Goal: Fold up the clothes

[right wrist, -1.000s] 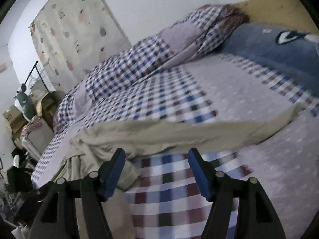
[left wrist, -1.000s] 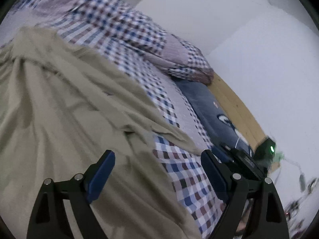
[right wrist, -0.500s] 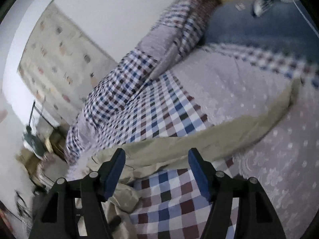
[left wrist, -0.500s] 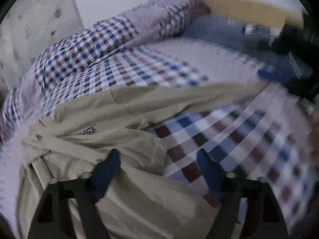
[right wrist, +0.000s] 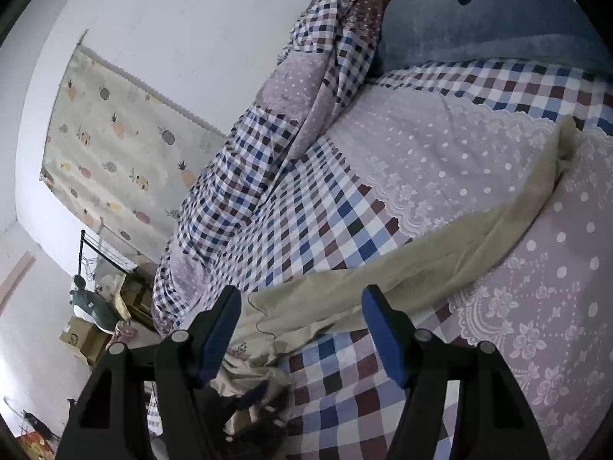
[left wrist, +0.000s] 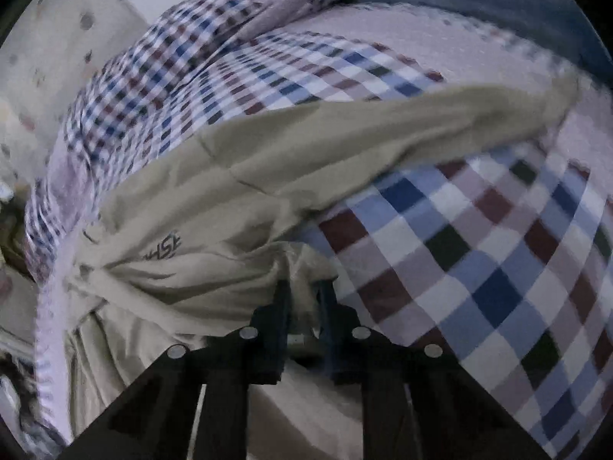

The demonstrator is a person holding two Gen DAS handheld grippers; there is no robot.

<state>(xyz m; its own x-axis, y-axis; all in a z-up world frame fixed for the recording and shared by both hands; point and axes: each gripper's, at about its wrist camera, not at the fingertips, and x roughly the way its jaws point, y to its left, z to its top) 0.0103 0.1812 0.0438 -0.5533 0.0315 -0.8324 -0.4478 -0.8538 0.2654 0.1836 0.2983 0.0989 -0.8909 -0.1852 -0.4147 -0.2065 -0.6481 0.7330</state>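
Note:
Beige trousers [left wrist: 291,153] lie on the checked bed cover, one leg stretched to the far right, the waist part bunched at the near left with dark lettering showing. My left gripper [left wrist: 302,295] is shut on a fold of the beige cloth near the waist. In the right wrist view the same trousers [right wrist: 440,253] run from the lower left up to the right. My right gripper [right wrist: 302,329] is open and empty, hovering above the trouser leg. The left gripper [right wrist: 249,395] shows small below it, on the bunched cloth.
A checked quilt [right wrist: 276,122] is heaped along the far side of the bed. A blue pillow [right wrist: 479,19] lies at the head. A pineapple-print curtain [right wrist: 115,145] hangs on the wall. Boxes and a rack [right wrist: 95,306] stand beside the bed at left.
My left gripper swung round to face across the bed, came down on the bunched waist cloth and shut on it. My right gripper stayed open and tilted higher over the leg.

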